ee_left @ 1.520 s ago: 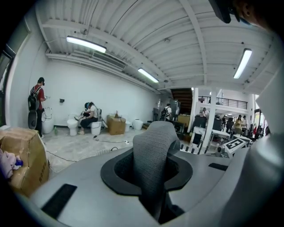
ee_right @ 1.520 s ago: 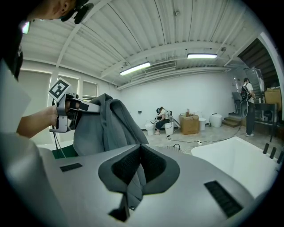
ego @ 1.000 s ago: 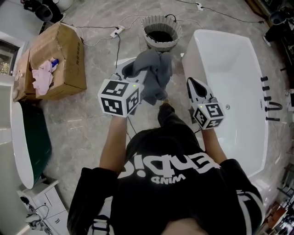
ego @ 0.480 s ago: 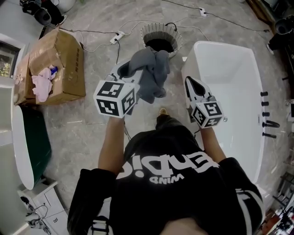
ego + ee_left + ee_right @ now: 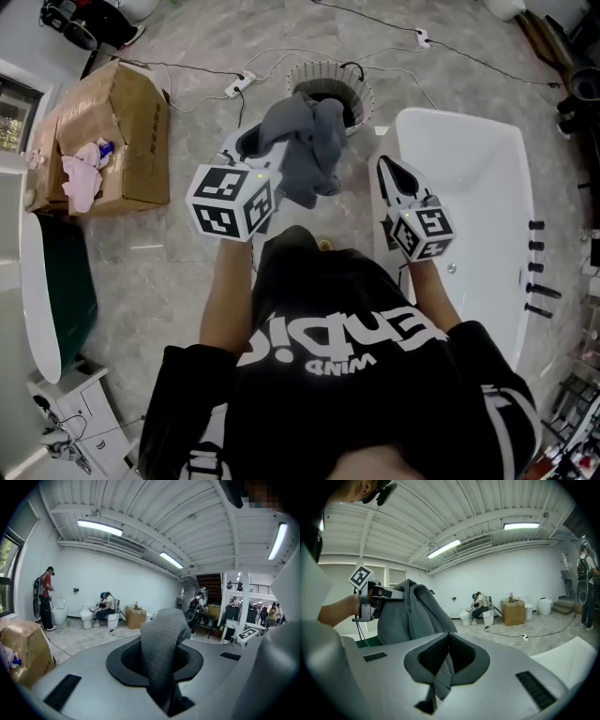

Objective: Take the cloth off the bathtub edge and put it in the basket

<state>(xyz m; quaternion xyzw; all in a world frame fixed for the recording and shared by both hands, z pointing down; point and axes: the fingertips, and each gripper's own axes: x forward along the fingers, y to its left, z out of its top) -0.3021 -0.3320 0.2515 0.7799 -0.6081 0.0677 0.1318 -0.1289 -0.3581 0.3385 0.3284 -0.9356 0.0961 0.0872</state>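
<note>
Left gripper view, hand-held gripper (image 5: 161, 645) clamping cloth (image 5: 164, 626)

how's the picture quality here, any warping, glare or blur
Left and right gripper views: strong fisheye, black rounded corners, ceiling lights glaring, cloth close up yet sharp. Head view: even light, sharp, only mild warping at the edges.
</note>
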